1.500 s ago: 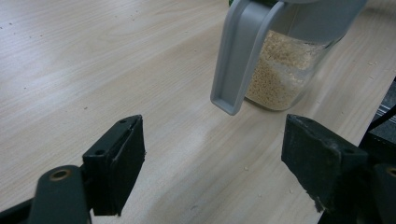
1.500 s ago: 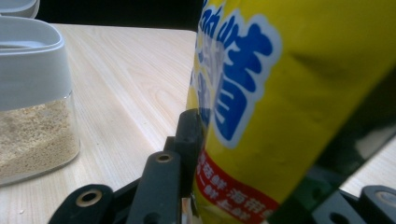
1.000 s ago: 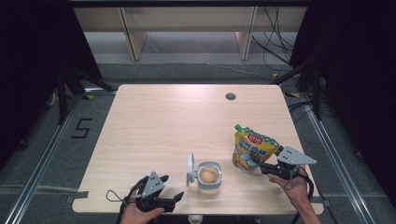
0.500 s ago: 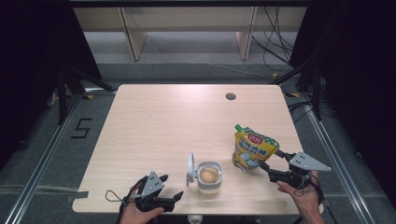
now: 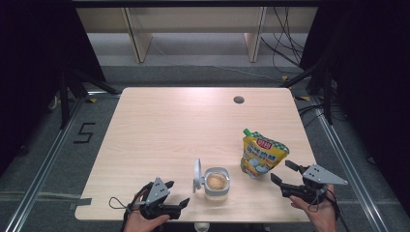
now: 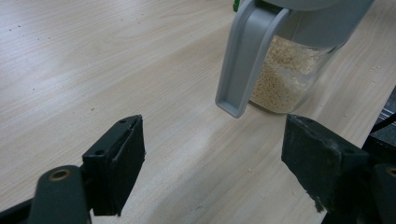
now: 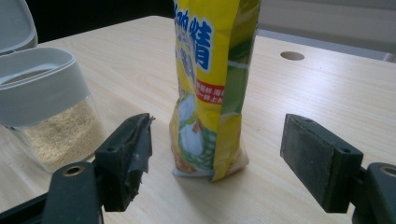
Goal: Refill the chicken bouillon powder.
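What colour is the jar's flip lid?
Grey lid; the left gripper view shows it best.

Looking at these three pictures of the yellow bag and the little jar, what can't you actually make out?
- Yellow pouch: its top is cut off by the upper edge of the right gripper view; in the high view its print is too small to read.
- Jar: its top and flipped-up lid run off the upper edge of the left gripper view.
- Jar's far side: hidden by its grey collar in the right gripper view.
- Right hand: cut off by the high view's bottom edge.
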